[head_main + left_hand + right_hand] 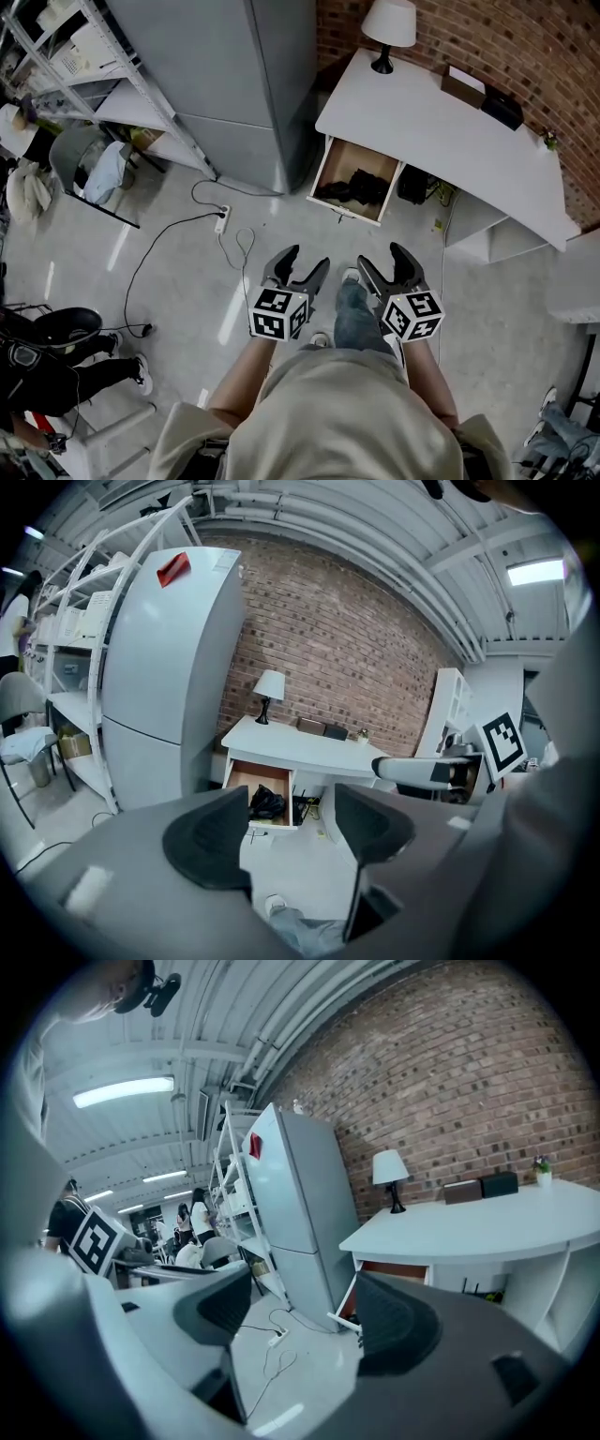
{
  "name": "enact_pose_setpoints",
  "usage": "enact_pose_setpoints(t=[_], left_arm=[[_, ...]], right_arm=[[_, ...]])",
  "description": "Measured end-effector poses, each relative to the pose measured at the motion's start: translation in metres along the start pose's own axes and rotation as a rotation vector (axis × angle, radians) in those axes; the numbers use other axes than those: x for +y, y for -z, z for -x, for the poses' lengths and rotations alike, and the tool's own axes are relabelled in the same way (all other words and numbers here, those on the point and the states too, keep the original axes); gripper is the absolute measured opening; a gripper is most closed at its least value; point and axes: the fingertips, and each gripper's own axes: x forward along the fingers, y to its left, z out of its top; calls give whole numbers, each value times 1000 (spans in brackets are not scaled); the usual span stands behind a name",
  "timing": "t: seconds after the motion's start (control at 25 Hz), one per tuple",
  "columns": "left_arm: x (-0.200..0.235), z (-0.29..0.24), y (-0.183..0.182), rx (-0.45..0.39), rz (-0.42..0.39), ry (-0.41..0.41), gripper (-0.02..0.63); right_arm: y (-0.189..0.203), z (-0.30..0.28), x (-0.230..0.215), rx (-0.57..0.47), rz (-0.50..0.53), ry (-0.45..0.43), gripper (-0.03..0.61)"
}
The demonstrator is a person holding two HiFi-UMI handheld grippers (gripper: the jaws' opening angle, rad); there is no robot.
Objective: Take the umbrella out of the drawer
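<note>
The umbrella (356,187) lies in the open drawer (348,213), well ahead of both grippers, and its dark bundle seems to lie across the drawer. The left gripper (305,261) and the right gripper (382,258) both have their jaws apart and hold nothing. The right one looks slightly nearer.

We hold our right gripper (305,1321), jaws apart and empty, facing the white desk's (469,1227) pulled-out drawer (352,1299).

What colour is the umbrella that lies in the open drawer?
Black. The umbrella lies in the brown drawer, and the head view shows it best.
</note>
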Motion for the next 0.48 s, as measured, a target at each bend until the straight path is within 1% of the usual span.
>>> enact_pose_setpoints(t=[0.28,0.48], left_arm=[[27,-70,-17,14,24,-27,275],[43,-126,-24,50,21,-47,275]], right_arm=[[-14,-57,-51,37,6,-34,334],[-22,-93,-91,65,2,-60,334]])
